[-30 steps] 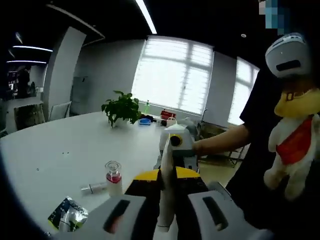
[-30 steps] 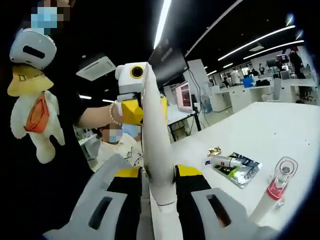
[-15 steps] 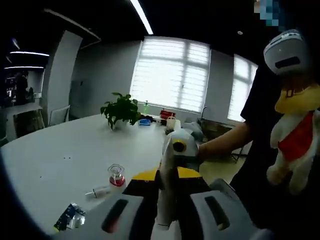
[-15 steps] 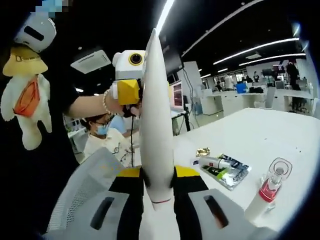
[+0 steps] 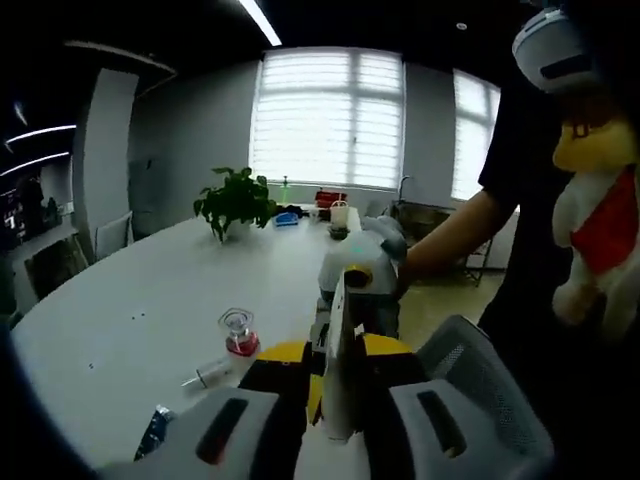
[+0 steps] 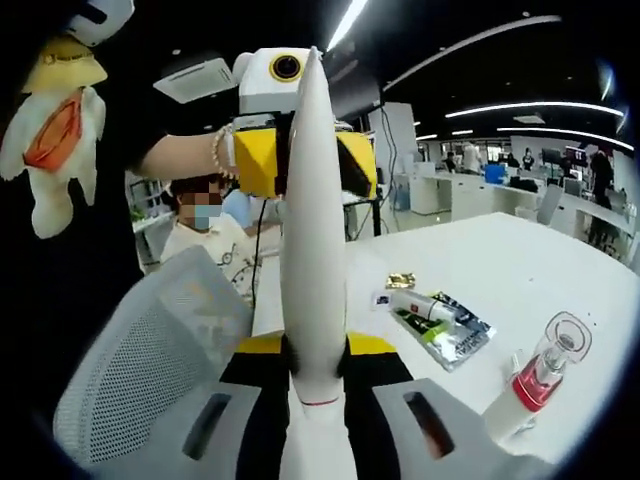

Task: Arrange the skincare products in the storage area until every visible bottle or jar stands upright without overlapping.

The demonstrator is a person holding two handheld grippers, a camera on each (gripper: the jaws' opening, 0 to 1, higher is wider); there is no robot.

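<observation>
We find no text, brand, number or sign that we can read in either view. The white tube point(image 6: 312, 240) bears no legible print, and the printing on the packet point(image 6: 440, 325) lying on the table point(image 6: 560, 270) is too small and blurred for us to make out.

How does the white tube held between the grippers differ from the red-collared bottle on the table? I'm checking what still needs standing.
The white tube is long, opaque and tapered, held off the table; the red-collared bottle is short, with a clear cap, and stands upright on the white table. The tube is clamped in both grippers; nothing grips the bottle.
</observation>
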